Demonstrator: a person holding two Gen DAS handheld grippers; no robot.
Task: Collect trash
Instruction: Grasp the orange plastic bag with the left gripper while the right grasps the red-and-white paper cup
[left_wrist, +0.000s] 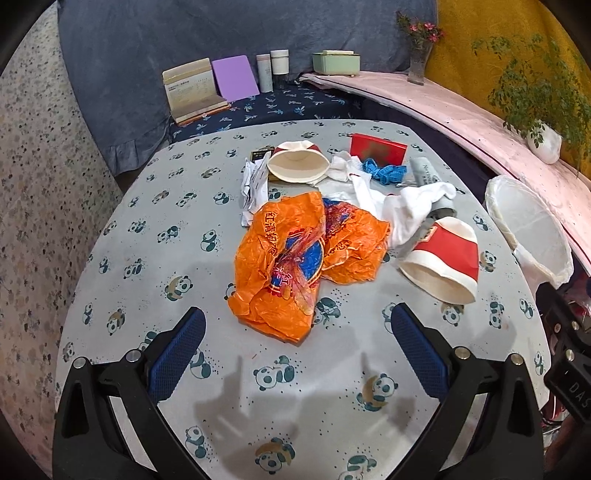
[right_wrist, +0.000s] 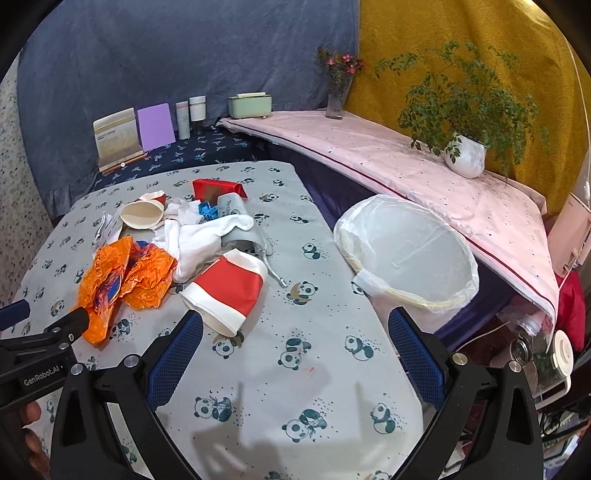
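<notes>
Orange bag (left_wrist: 295, 258): thin crinkled plastic, glossy. Cups (left_wrist: 443, 258): smooth paper. Bench cover (left_wrist: 155, 258): matt printed cloth. Bin liner (right_wrist: 406, 243): translucent plastic film. Gripper pads (left_wrist: 177, 354): blue textured rubber.

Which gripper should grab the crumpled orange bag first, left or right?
Left. The open left gripper faces the orange bag directly; the right gripper sits nearer the red cup.
</notes>
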